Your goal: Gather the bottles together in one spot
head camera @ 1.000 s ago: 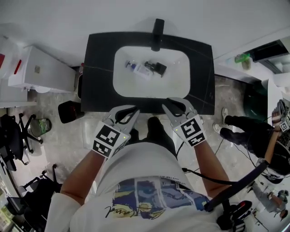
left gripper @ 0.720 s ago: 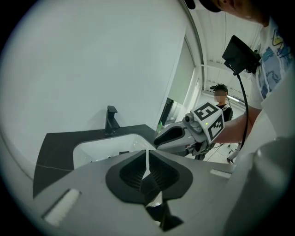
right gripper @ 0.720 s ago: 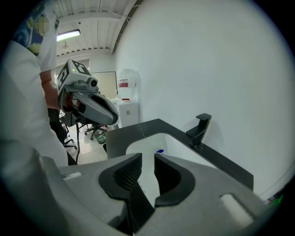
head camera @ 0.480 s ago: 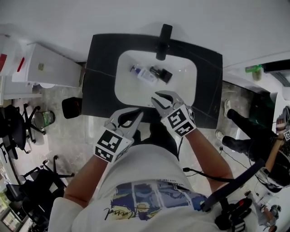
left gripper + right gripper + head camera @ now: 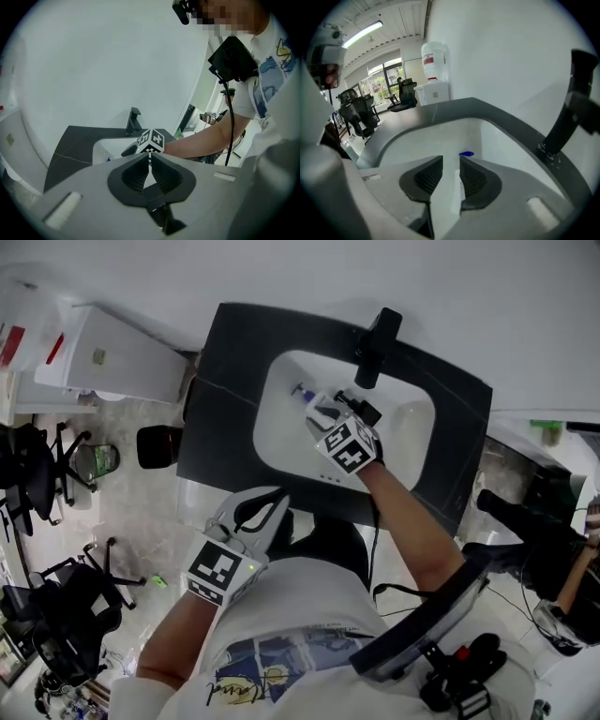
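A white bottle with a blue cap (image 5: 302, 393) lies in the white sink basin (image 5: 281, 437), and a dark bottle (image 5: 365, 411) lies beside it under the black faucet (image 5: 377, 341). My right gripper (image 5: 324, 412) reaches down into the basin over the white bottle. In the right gripper view its jaws (image 5: 451, 159) are opening and straddle the white bottle (image 5: 456, 187), whose blue cap (image 5: 466, 153) pokes out past the tips; the pads do not squeeze it. My left gripper (image 5: 268, 506) hangs shut and empty in front of the counter (image 5: 150, 157).
The black countertop (image 5: 220, 390) surrounds the basin. A white cabinet (image 5: 103, 357) stands to the left, with a black bin (image 5: 157, 444) on the floor beside it. Office chairs (image 5: 37, 465) fill the far left. A person's legs (image 5: 525, 526) are at the right.
My right gripper has moved forward from the counter's front edge into the basin, over the white bottle. The left gripper has stayed by the counter front.
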A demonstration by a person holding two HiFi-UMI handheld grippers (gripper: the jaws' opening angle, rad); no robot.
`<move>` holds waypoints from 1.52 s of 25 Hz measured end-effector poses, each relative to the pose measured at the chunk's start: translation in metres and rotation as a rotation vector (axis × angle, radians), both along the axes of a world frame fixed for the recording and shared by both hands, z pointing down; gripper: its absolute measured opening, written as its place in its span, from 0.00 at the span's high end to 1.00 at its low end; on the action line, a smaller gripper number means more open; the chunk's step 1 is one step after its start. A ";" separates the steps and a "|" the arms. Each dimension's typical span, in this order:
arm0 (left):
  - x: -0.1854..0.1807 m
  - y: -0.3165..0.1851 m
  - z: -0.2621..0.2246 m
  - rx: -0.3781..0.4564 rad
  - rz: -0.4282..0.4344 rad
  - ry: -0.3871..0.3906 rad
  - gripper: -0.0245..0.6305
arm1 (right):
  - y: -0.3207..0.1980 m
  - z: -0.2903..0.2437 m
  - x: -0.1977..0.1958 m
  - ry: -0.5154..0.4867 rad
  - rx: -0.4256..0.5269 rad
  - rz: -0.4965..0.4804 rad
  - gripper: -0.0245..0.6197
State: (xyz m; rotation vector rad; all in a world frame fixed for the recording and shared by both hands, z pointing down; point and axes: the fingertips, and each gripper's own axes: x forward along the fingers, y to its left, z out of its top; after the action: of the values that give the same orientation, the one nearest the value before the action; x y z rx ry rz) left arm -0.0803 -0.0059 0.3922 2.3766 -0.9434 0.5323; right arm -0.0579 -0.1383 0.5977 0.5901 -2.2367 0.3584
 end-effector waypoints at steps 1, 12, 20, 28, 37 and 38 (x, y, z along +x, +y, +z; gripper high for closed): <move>-0.001 0.000 0.001 -0.005 -0.005 0.003 0.93 | -0.004 0.010 0.000 0.011 -0.015 0.003 0.80; -0.014 0.010 0.015 -0.061 -0.051 -0.001 0.93 | -0.053 0.090 -0.013 0.149 -0.057 -0.075 0.70; -0.027 0.016 0.024 -0.093 -0.084 0.010 0.93 | -0.069 0.115 -0.028 0.199 -0.100 -0.113 0.72; -0.034 0.013 0.026 -0.092 -0.082 -0.006 0.95 | -0.063 0.114 -0.029 0.246 -0.031 -0.162 0.77; -0.026 0.013 0.021 -0.064 -0.017 0.011 0.95 | -0.043 0.061 -0.022 0.170 0.078 -0.075 0.80; -0.024 0.015 0.021 -0.063 -0.009 0.015 0.95 | -0.040 0.054 -0.019 0.156 0.092 -0.053 0.80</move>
State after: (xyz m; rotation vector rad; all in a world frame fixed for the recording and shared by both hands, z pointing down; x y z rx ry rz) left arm -0.1041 0.0089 0.4129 2.3163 -0.9172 0.5328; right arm -0.0768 -0.1780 0.6514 0.5850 -2.1225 0.1766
